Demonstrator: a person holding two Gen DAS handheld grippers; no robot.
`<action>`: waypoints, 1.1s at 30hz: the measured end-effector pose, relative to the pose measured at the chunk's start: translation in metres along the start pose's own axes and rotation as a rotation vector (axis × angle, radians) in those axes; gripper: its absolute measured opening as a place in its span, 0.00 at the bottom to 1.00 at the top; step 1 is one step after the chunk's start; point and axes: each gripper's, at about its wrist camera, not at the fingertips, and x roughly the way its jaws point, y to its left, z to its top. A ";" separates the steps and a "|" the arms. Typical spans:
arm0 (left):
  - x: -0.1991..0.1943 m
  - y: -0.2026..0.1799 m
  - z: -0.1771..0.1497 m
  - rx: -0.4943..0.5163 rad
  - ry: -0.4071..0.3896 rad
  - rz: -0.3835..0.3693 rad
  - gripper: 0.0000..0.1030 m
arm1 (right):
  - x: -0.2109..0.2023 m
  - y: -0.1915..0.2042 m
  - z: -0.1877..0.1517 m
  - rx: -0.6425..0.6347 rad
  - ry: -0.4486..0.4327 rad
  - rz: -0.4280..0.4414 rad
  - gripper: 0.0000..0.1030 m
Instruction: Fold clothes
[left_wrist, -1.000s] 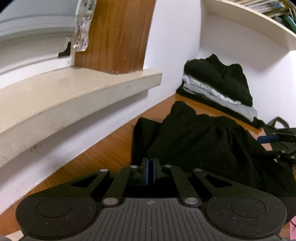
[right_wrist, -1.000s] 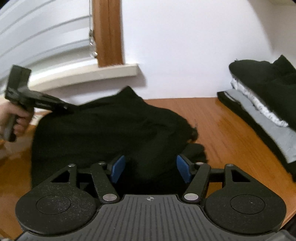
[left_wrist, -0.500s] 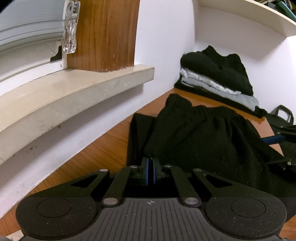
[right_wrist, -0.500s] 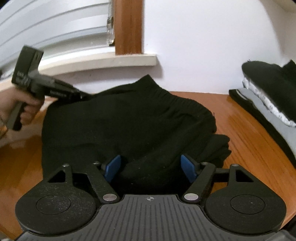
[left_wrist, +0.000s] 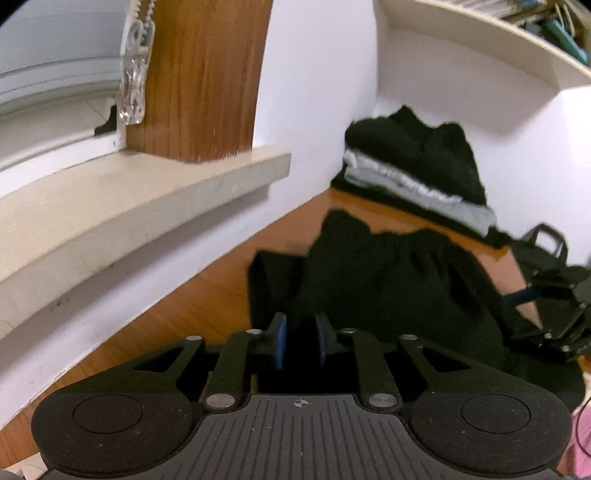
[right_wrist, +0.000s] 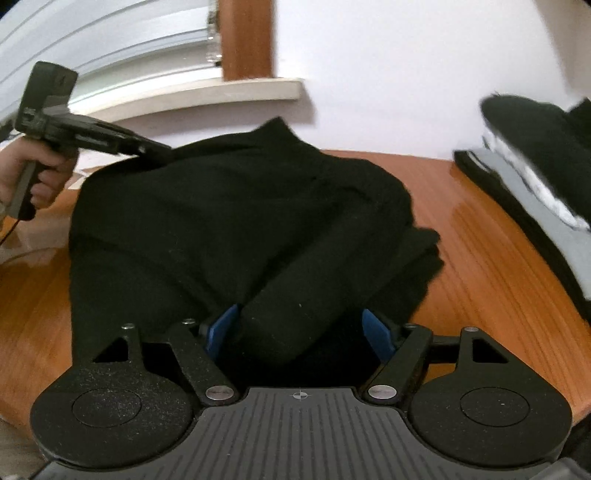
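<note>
- Nearest to us, the left gripper (left_wrist: 300, 345) has just been opening: its blue pads now stand a narrow gap apart with dark cloth of the black garment (left_wrist: 388, 288) between them, and we cannot see the pads pressing on it, so we judge the hold released rather than kept.
- The right gripper (right_wrist: 300, 328) stands wide, its pads well clear of each other; a thick rolled fold of the same black garment (right_wrist: 236, 221) lies between them, close against the left-hand pad and apart from the right-hand one. We judge that it holds nothing.
- Just ahead of both grippers the garment rests on the wooden worktop (right_wrist: 476, 251) as a roughly squared bundle, doubled over itself, with a lower layer sticking out at its right-hand side in the right wrist view.
- From the right gripper, the left gripper (right_wrist: 159, 151) reaches the garment's far left corner, held in a hand (right_wrist: 33, 173).
- We judge this fold as laid down and the piece close to done; what seems left is to square the loose edges, perhaps fold once more, and move it to the pile.
- Farther off, beyond and to the right of both grippers, a stack of folded clothes (left_wrist: 417, 170) in black and grey sits on the worktop against the white wall, apart from the garment, so earlier pieces look finished.
- Farthest, to the left, runs a pale window sill (left_wrist: 122, 206).
</note>
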 end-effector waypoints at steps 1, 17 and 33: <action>0.000 0.001 0.001 -0.001 -0.001 0.001 0.32 | -0.002 -0.005 -0.002 0.009 0.003 -0.002 0.70; 0.073 0.010 0.021 -0.028 0.095 -0.069 0.57 | -0.001 -0.065 0.020 0.103 -0.037 0.058 0.70; 0.037 -0.022 0.034 0.081 0.015 -0.053 0.69 | 0.022 -0.084 0.007 0.245 -0.071 0.070 0.75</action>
